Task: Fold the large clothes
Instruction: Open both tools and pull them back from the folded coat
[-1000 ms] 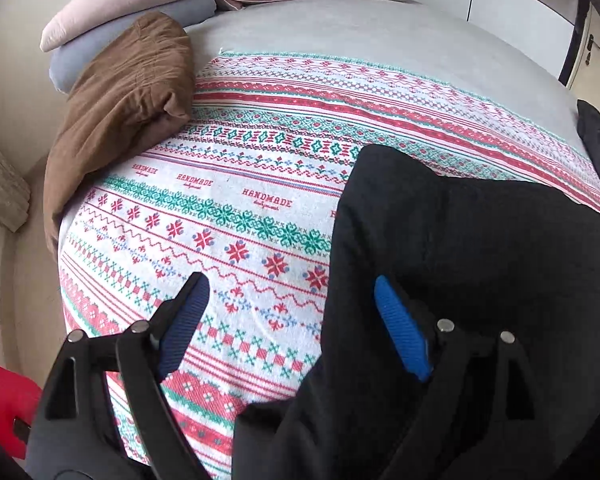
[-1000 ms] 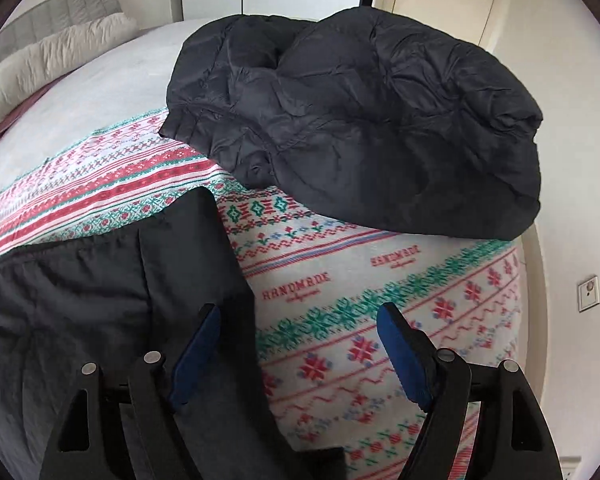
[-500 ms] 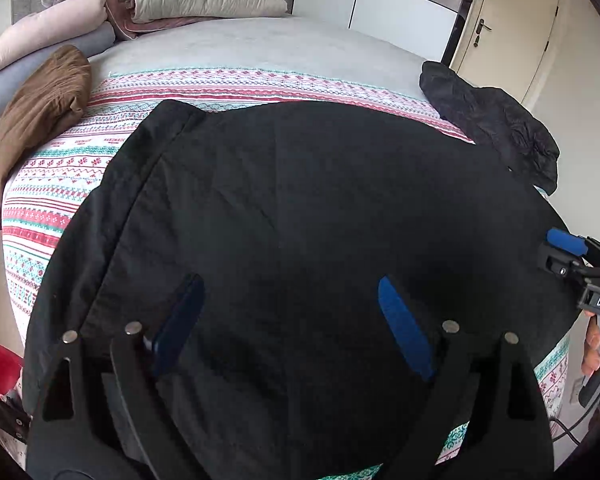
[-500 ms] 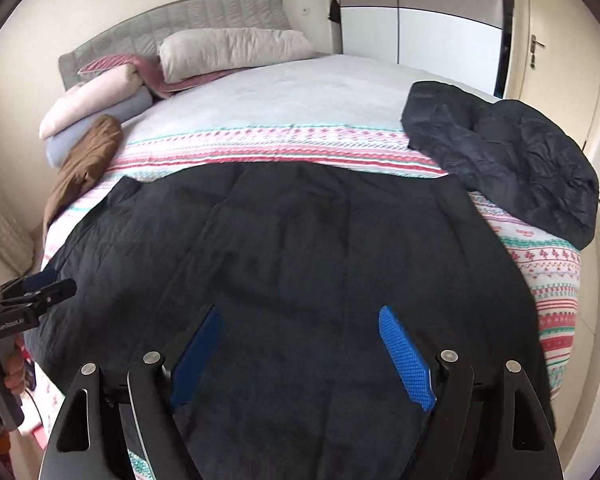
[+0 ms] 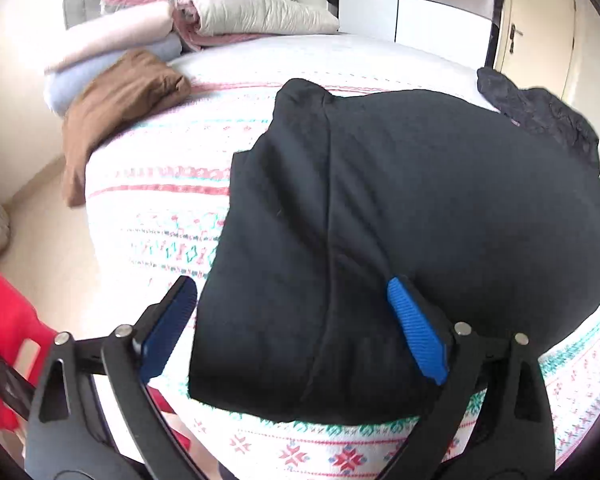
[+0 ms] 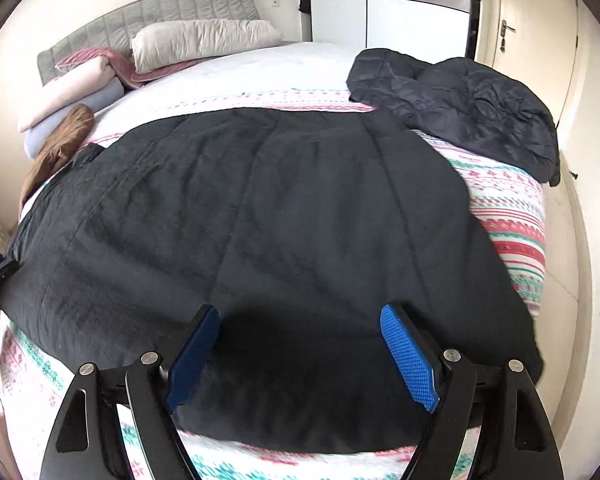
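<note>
Patterned bedspread (image 6: pixel 512 216) across the bed; black garment (image 6: pixel 280 220) spread flat on it, near edge toward both cameras. Dark jacket (image 6: pixel 472 116) beside its far right corner. Left gripper (image 5: pixel 292 328), right gripper (image 6: pixel 300 356): jaws spread wide, holding nothing, above the garment's near edge.

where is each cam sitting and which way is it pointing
Left wrist: on the left gripper, at the bed's near left corner, looking over the black garment toward the pillows; its open fingers show.
Right wrist: on the right gripper, at the foot of the bed, facing the headboard; its open fingers show, with the left gripper at the far left edge.
Shared: garment, brown cloth, dark jacket, pillows, patterned blanket.
</note>
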{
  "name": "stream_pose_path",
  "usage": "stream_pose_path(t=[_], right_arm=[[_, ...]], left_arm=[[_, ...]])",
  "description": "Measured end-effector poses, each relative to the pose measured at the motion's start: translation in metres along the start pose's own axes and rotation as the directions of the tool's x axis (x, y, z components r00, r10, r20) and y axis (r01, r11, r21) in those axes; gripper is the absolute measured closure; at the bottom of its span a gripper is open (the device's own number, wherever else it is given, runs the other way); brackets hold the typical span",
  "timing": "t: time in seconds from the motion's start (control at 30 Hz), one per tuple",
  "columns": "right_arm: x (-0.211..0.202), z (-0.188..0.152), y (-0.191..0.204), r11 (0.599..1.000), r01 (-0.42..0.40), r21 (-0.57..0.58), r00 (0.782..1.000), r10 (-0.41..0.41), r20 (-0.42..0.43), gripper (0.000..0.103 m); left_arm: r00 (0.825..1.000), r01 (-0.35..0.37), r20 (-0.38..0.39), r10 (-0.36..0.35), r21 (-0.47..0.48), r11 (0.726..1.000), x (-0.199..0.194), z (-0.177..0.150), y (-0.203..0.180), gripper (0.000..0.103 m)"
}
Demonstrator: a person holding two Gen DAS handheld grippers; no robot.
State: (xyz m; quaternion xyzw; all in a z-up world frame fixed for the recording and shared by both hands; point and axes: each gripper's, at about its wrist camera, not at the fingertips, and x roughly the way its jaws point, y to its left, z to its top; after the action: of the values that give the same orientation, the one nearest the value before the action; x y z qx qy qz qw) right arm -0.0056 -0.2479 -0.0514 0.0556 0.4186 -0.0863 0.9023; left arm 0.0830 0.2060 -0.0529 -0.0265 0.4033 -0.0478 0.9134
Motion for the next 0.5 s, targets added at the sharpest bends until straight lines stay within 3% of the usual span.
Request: stream_pose_path(t=[0.1, 0.23, 0.4, 0.5], right_arm=[[-0.015, -0.009, -0.002, 0.999, 0.045, 0.005, 0.999, -0.045, 0.016, 0.019], [-0.031, -0.018, 0.000, 0.996, 0.080, 0.036, 0.997, -0.081, 0.009, 0.019], [-0.056, -0.029, 0.009, 0.993, 0.080, 0.081, 0.997, -0.080, -0.015, 0.019], [-0.072, -0.036, 0.026, 0.992, 0.075, 0.099, 0.997, -0.074, -0.015, 0.018]], left_arm=[[0.996, 0.080, -0.028, -0.084, -0.121, 0.989, -0.006, -0.010, 0.019, 0.006], [0.999, 0.031, -0.036, -0.036, -0.118, 0.993, -0.025, -0.013, 0.009, 0.006], [0.991, -0.085, -0.114, 0.076, -0.081, 0.993, -0.049, -0.019, -0.015, 0.006], [0.984, -0.089, -0.163, 0.070, -0.110, 0.990, -0.062, -0.027, -0.031, 0.006]])
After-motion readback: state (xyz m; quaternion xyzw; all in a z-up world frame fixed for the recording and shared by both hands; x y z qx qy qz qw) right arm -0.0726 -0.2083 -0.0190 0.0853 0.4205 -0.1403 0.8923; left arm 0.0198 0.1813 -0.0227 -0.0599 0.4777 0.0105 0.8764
